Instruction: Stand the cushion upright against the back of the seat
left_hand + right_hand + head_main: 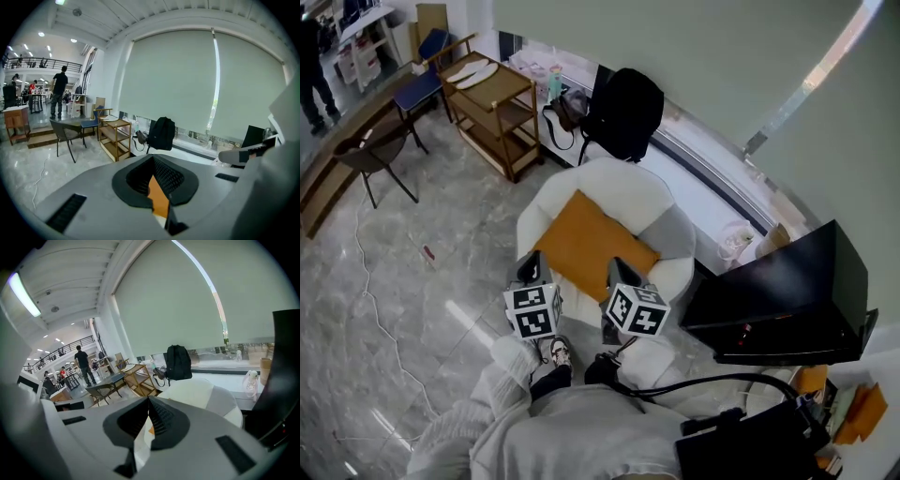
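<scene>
Open hall, pale marble floor (441, 281), big window with roller blind (675, 47) down; a round white armchair (609, 183) stands at the window, black backpack (623, 112) on the ledge behind it, wooden trolley (492, 108) off to the left. The orange cushion (591, 239) lies flat on the seat, one corner toward the chair back, none of it raised, so the standing-up is not yet begun. Left gripper (530, 267) sits at the cushion's near-left corner, right gripper (617, 272) at its near edge; both are low and side by side, which I read as lining up on the front edge, the natural place to tip the cushion up and back. Left jaws: together at the tips, orange fabric showing only through the gap behind them, nothing seen pinched. Right jaws: closed tip to tip as well, white upholstery and a sliver of orange below, nothing held. Likely both must open before any grip.
</scene>
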Motion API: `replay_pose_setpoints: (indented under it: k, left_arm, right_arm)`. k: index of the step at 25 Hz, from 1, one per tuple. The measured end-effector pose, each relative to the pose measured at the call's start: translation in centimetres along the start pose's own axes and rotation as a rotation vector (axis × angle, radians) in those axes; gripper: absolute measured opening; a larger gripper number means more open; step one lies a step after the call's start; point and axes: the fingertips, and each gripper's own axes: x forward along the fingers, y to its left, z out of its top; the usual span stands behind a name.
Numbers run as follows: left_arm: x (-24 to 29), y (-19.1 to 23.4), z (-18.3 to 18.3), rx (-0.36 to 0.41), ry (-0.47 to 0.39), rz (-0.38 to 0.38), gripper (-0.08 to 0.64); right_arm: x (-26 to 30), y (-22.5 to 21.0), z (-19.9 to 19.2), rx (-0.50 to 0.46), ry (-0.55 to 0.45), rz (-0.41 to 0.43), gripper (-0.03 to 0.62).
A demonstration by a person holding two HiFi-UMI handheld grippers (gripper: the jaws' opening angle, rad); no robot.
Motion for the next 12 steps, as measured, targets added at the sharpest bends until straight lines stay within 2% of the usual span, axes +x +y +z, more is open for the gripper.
replay_pose_setpoints:
  k: [5, 12]
  left_arm:
    - [1.8, 0.0, -0.5, 0.006, 0.029, -0.016, -0.005]
    - [4.7, 0.9, -1.0, -0.013, 0.063, 0.020, -0.005]
  right_arm:
    - [1.7, -1.7, -0.6, 0.009, 0.045, -0.039, 0.063]
    - [6.0, -1.9, 0.5, -0.003, 0.076, -0.003, 0.063]
